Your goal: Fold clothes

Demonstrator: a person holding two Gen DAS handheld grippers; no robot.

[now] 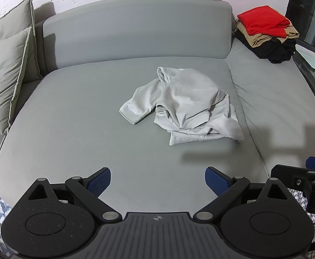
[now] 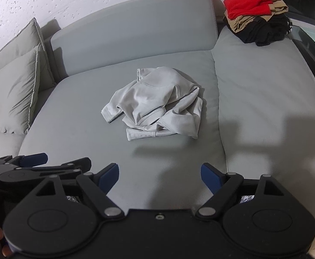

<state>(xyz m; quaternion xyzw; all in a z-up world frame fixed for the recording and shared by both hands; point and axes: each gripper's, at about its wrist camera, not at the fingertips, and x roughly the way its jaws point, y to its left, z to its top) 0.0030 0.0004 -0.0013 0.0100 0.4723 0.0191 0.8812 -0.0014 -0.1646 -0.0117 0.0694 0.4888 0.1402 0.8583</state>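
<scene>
Item: pale grey shirt (image 1: 182, 105), crumpled mid-cushion on the sofa (image 1: 71, 129), awaiting folding. My left tongs (image 1: 157, 181) and right tongs (image 2: 159, 177): both spread apart, empty, hovering near the front edge. Folded pile (image 1: 265, 32) kept aside at far right, probably finished pieces.

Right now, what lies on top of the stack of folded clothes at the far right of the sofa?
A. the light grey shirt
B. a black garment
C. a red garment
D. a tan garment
C: the red garment tops the stack, with tan and black layers under it; the crumpled light grey shirt lies apart, mid-seat.
</scene>
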